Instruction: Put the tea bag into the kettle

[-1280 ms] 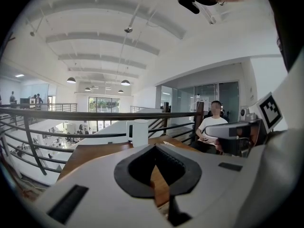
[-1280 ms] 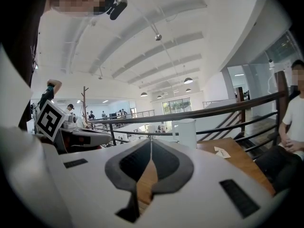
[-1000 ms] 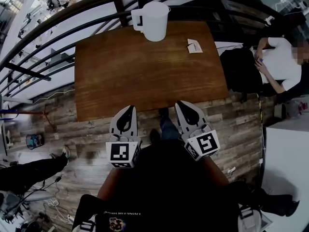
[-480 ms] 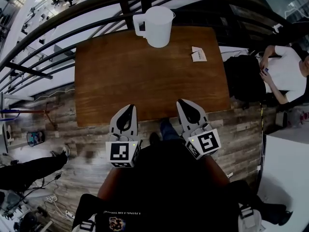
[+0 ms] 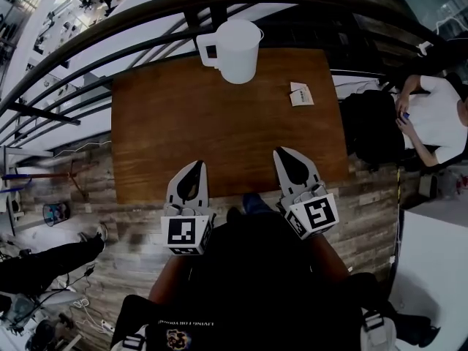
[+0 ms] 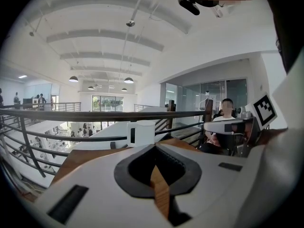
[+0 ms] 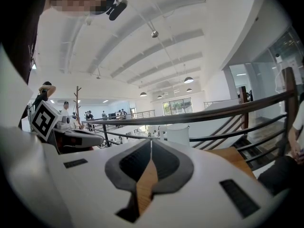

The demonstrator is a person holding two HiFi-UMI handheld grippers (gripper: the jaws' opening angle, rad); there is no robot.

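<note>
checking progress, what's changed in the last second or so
The left claw and right claw moved forward, further over the near edge of the table, both shut and empty. The kettle and tea bag stayed where they were.

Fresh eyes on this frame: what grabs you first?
The white kettle stands out at the far edge of the wooden table, against the dark railing. The small tea bag lies apart to its right. Closer in, the left gripper and right gripper hang side by side over the table's near edge, both shut and empty.
</note>
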